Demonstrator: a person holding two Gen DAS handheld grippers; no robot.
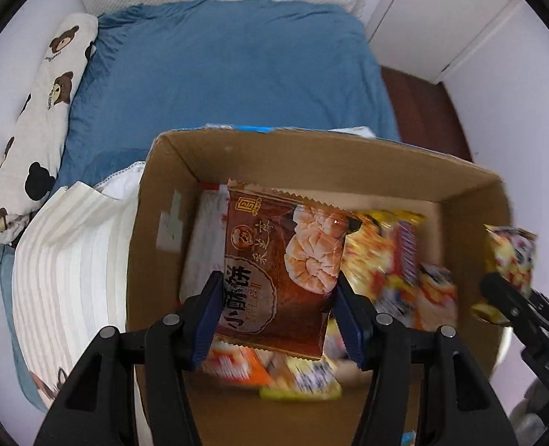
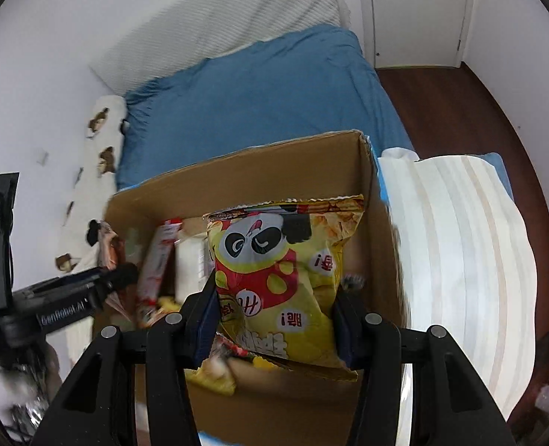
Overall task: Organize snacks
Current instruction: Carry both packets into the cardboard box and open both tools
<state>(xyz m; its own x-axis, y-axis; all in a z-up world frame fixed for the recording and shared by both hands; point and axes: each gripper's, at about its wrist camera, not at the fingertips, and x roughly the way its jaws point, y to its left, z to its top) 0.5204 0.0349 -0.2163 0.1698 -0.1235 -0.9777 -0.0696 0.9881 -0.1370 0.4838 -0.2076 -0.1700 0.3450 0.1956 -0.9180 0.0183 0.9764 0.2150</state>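
Left claw (image 1: 278, 319) pinching a brown pastry packet (image 1: 285, 275) by its sides, hanging over the cardboard box (image 1: 311, 160). Right claw (image 2: 274, 319) clamped on a yellow panda snack bag (image 2: 285, 271), likewise poised above, presumably for dropping in. Inside: blurred red and yellow packets, possibly a white one. Box resting on the blue bed (image 1: 229, 74).

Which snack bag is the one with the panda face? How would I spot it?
Find the open cardboard box on the blue bed. Over it, the right gripper pinches a yellow packet. Only it shows a cartoon panda face; the left gripper's brown packet shows round buns.
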